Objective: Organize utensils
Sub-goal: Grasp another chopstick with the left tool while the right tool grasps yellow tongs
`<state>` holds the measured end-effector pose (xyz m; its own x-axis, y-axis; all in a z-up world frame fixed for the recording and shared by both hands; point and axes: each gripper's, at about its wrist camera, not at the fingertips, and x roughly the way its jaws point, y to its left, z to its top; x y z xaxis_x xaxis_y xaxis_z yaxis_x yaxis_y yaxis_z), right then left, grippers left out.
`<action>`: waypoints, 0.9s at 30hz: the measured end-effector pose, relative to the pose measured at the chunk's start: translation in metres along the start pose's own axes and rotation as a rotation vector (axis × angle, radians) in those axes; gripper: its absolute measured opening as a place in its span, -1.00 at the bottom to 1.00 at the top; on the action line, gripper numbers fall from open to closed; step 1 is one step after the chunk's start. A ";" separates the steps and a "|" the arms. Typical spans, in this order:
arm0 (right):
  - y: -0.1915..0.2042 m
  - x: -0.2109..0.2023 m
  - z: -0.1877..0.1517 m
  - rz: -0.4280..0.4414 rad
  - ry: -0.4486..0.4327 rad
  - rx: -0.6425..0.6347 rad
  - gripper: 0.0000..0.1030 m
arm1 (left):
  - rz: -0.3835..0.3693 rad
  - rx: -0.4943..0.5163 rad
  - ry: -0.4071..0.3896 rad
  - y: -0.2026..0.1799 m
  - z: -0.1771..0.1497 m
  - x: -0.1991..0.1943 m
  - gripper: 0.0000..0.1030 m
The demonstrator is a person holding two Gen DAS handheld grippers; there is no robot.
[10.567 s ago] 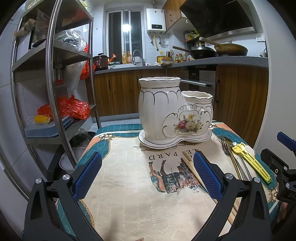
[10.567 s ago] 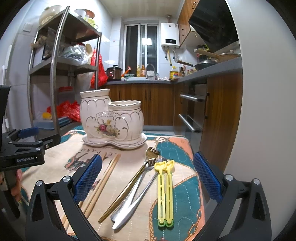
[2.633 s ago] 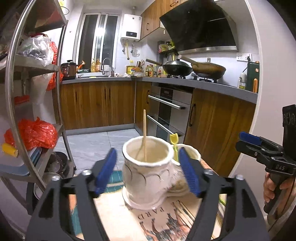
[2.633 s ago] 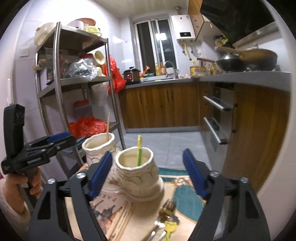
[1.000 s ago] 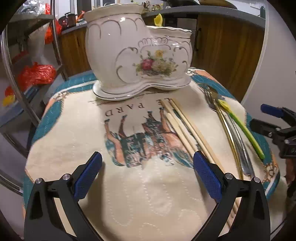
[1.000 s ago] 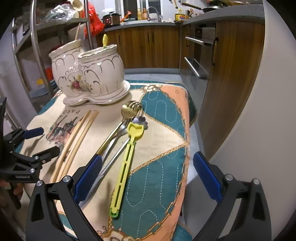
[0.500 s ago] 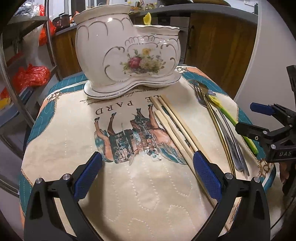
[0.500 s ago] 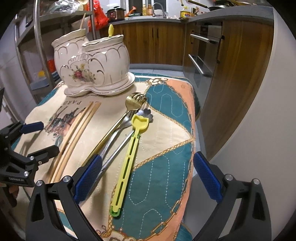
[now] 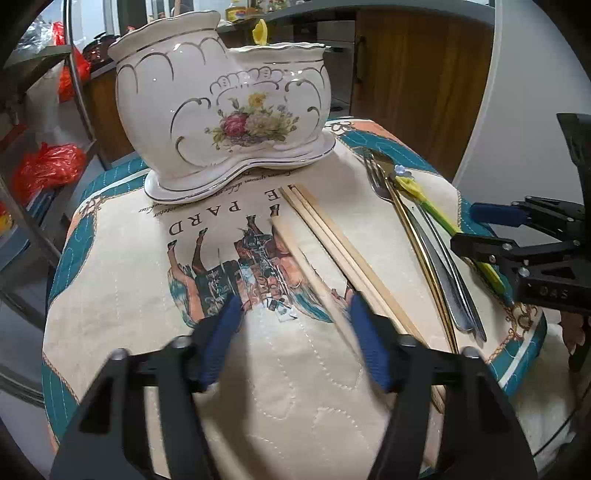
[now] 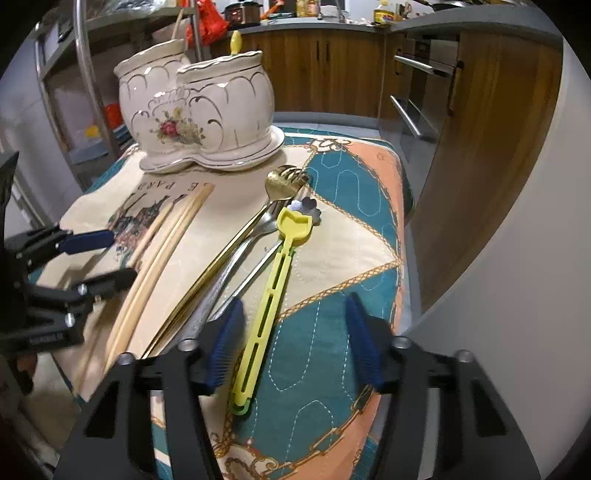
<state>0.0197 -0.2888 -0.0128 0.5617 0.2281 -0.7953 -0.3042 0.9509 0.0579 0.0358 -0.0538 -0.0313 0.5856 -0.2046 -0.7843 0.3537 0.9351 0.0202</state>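
We see a small table covered by a quilted cream, teal and orange cloth [image 9: 122, 302] with a horse print, its right edge dropping off just beside a white wall, so little room on that side; the near edge sits under both tools. At the far end stands the white double ceramic holder with gold trim and a flower decal [image 9: 221, 110], taking most of the table's far width; a yellow plastic tip [image 9: 260, 31] pokes out of its shorter cup and a wooden stick [image 10: 177, 24] out of the taller one. Our left gripper [image 9: 295, 325] has just been closing to about half width, blue pads [image 9: 219, 339] blurred; one pale wooden chopstick [image 9: 306, 273] runs between the jaws close to the right pad, and we cannot tell if it is touched. The other wooden chopsticks [image 9: 332, 236] lie just right of it. Our right gripper [image 10: 293, 332] has also just been closing to half width, with the yellow slotted plastic utensil [image 10: 271, 295] between its jaws near the left pad, not clearly pinched. A gold fork [image 10: 284, 181] and two steel utensils [image 10: 240, 254] lie just beside it on the left, crowding that pad. Open cloth sits between holder and grippers. A metal shelf rack [image 10: 86, 74] stands on the left and wood cabinets [image 10: 325, 70] behind.
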 end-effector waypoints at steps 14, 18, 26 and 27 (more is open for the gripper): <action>-0.002 -0.001 0.004 0.052 0.036 -0.019 -0.79 | -0.069 0.081 0.078 0.032 0.003 -0.004 -0.88; -0.001 -0.002 0.002 0.068 0.068 -0.040 -0.79 | -0.051 0.150 0.107 0.040 -0.002 -0.010 -0.88; 0.007 0.004 0.014 0.036 0.079 -0.090 -0.64 | -0.051 0.145 0.126 0.053 -0.004 -0.014 -0.87; 0.006 0.007 0.016 0.036 0.085 -0.091 -0.64 | -0.054 0.141 0.124 0.054 -0.004 -0.014 -0.85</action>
<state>0.0339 -0.2778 -0.0081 0.4831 0.2392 -0.8422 -0.3934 0.9187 0.0352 0.0436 0.0004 -0.0223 0.4719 -0.2078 -0.8568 0.4858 0.8723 0.0560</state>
